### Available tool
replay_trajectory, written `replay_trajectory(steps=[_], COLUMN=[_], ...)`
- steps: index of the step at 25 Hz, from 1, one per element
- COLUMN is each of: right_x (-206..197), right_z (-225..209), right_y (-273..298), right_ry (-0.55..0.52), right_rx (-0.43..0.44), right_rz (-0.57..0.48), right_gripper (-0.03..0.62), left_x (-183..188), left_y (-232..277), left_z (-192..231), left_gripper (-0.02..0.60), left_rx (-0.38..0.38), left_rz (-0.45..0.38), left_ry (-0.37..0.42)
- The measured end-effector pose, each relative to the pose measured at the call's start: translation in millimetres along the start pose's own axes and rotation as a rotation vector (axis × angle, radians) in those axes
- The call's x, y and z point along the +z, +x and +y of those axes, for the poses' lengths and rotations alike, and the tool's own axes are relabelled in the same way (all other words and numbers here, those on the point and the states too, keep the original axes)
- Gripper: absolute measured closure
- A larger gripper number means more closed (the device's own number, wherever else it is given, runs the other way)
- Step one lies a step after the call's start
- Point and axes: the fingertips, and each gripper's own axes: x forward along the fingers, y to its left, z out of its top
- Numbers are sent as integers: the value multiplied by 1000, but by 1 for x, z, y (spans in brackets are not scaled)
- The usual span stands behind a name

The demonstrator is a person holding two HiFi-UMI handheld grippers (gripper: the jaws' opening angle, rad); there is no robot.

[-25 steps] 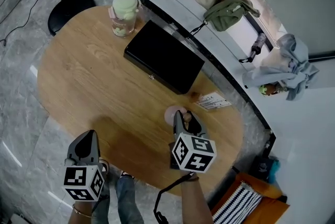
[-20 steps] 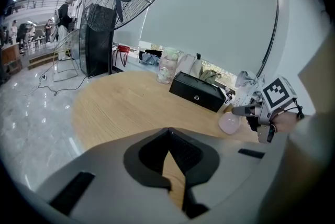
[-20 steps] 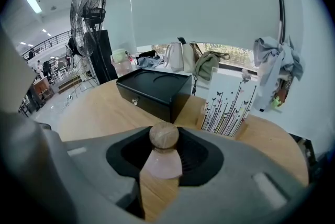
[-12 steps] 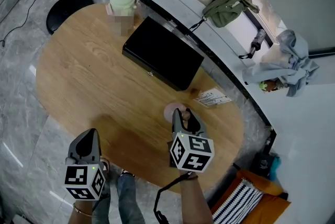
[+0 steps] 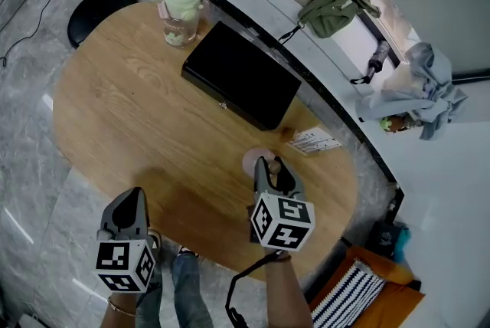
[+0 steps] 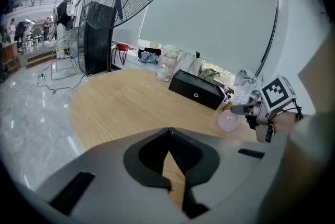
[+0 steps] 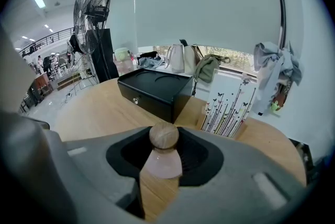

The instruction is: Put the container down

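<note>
A small pale pink container (image 7: 162, 159) with a round wooden knob lid (image 7: 164, 136) stands on the oval wooden table (image 5: 130, 112), near its right end. My right gripper (image 7: 162, 147) is shut on it, its pads against both sides of the pink body. In the head view the container (image 5: 257, 162) shows just beyond the right gripper (image 5: 268, 165). The left gripper view shows the container (image 6: 229, 120) at the right, beside the marker cube. My left gripper (image 5: 131, 198) hangs at the table's near edge with its tips touching and nothing held; the same shows in its own view (image 6: 168, 132).
A black box (image 5: 241, 79) lies across the table's middle. A jar with a pale green lid (image 5: 182, 12) stands at the far end. A butterfly-print card holder (image 5: 312, 142) sits close to the right of the container. Bags (image 5: 329, 12) lie on the ledge beyond.
</note>
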Motion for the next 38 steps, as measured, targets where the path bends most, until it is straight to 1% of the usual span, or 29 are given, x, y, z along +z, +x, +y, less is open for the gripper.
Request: replay_trajectory(steps=[11,18,20,28,32,38], right_x=[0,2,5,10,20,39], right_z=[0,2,4,4,7,8], right_y=[0,-1,-2,-13,-23,-55], right_ry=[-9,-18,-15,4,-6,2], right_rx=[-16,-12,-4,-11,-12,-8], right_rz=[-23,-25,-38,-76,-98,-136], right_gripper=[453,453,437,429,425,414], left_x=[-3,0,2,4,6,26], left_y=[-4,-9,-10,-17,-26,-50], left_z=[6,4,3,-2,-5,-22], left_gripper=[588,588,588,588,588,588], left_rx=[-12,-27,-32,-52,-59,-83], left_rz=[5,9,8,-4,-9,-47], left_ry=[-6,9,14,26,30,50])
